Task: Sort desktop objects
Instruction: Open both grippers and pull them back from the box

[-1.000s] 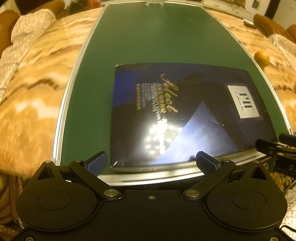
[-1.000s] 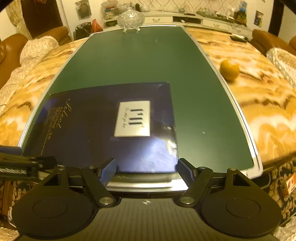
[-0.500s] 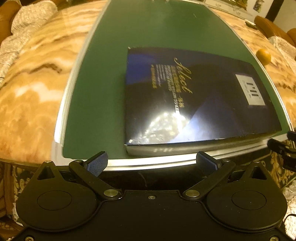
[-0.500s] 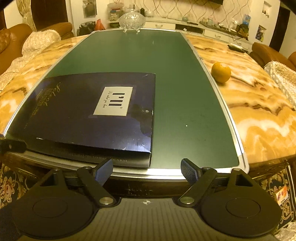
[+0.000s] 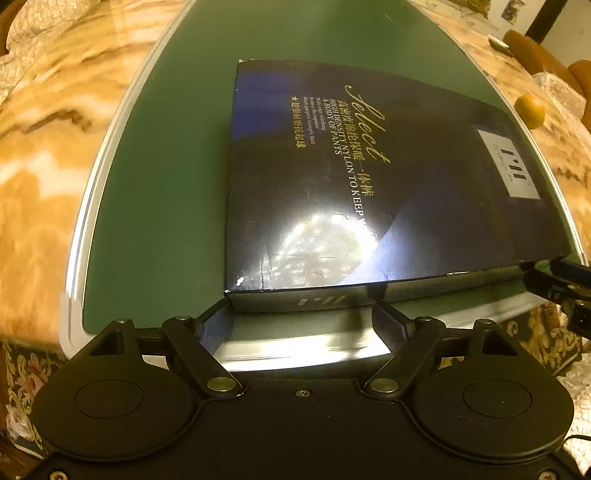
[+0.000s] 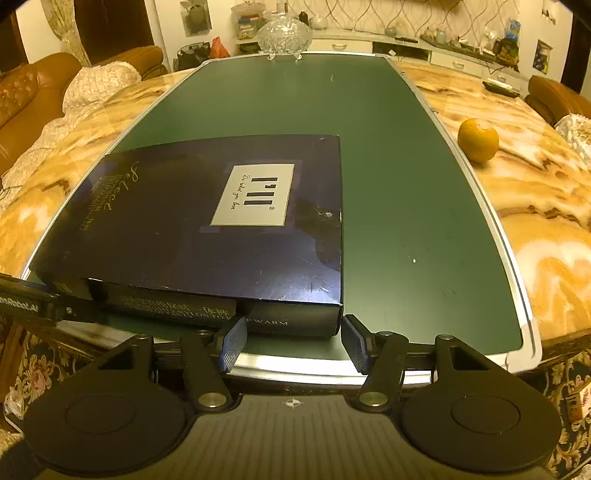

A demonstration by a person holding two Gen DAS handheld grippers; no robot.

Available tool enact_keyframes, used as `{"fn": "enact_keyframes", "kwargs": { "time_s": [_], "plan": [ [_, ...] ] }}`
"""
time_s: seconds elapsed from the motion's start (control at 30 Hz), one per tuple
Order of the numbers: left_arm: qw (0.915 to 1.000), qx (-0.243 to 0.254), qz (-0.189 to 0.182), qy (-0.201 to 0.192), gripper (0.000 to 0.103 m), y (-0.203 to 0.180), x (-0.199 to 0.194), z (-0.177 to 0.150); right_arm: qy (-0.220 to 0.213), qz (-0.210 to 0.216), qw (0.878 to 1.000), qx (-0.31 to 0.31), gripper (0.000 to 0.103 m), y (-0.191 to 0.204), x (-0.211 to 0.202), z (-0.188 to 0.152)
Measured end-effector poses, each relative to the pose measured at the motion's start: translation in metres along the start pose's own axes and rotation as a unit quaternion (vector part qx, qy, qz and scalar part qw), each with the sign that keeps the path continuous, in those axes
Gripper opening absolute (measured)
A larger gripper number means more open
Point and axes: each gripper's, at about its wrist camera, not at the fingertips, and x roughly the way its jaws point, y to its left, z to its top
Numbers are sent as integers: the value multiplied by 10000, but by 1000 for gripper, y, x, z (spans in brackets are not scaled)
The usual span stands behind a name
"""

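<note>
Both of my grippers sit at the near side of the flat dark-blue garment box (image 5: pixel 369 177), which lies on the green panel of the bench (image 5: pixel 155 184) close to its front edge. Left gripper (image 5: pixel 303 325) and right gripper (image 6: pixel 293 347) are wide open, holding nothing. I'd approach level and square for an even two-sided hold. Only the right view shows the orange (image 6: pixel 477 139) clearly and the crystal bowl (image 6: pixel 283 35); the left view reads the gold lettering.
</note>
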Motion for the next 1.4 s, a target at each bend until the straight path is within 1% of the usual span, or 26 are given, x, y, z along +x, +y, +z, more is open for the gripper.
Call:
{"fn": "enact_keyframes", "kwargs": {
  "time_s": [0.33, 0.57, 0.77, 0.83, 0.87, 0.93, 0.97, 1.0, 1.03, 1.07, 1.1, 1.3, 1.4],
  "plan": [
    [10000, -72, 36, -35, 81, 3, 9, 24, -5, -31, 9999, 110, 61, 0, 16, 21],
    [9999, -71, 97, -45, 82, 3, 13, 34, -9, -85, 9999, 132, 61, 1, 25, 32],
    [9998, -41, 189, -66, 82, 0, 14, 36, 8, -102, 9998, 181, 61, 2, 27, 35],
    [9997, -71, 221, -74, 86, 0, 10, 33, -9, -113, 9997, 223, 61, 3, 24, 34],
    [9996, -79, 268, -89, 88, 0, 7, 31, -20, -124, 9996, 247, 62, 3, 22, 34],
    [9991, -78, 393, -120, 92, -1, -3, 26, -37, -240, 9994, 253, 74, 6, 15, 33],
    [9988, -80, 452, -142, 96, -2, -8, 23, -82, -298, 9993, 229, 77, 10, 8, 32],
    [9985, -88, 503, -181, 99, -3, -15, 19, -127, -356, 9991, 205, 83, 14, 1, 30],
    [9982, -96, 551, -230, 100, -4, -23, 16, -180, -359, 9990, 176, 90, 18, -8, 29],
    [9978, -110, 593, -279, 101, -6, -32, 11, -174, -362, 9991, 156, 95, 23, -14, 28],
    [9975, -133, 618, -319, 103, -7, -40, 7, -168, -366, 9991, 135, 103, 28, -21, 27],
    [9965, -189, 590, -563, 103, -17, -86, -11, -132, -388, 9992, 13, 103, 59, -61, 21],
    [9950, -140, 702, -702, 103, -24, -105, -20, -123, -446, 9989, -96, 103, 76, -81, 17]
  ]
}}
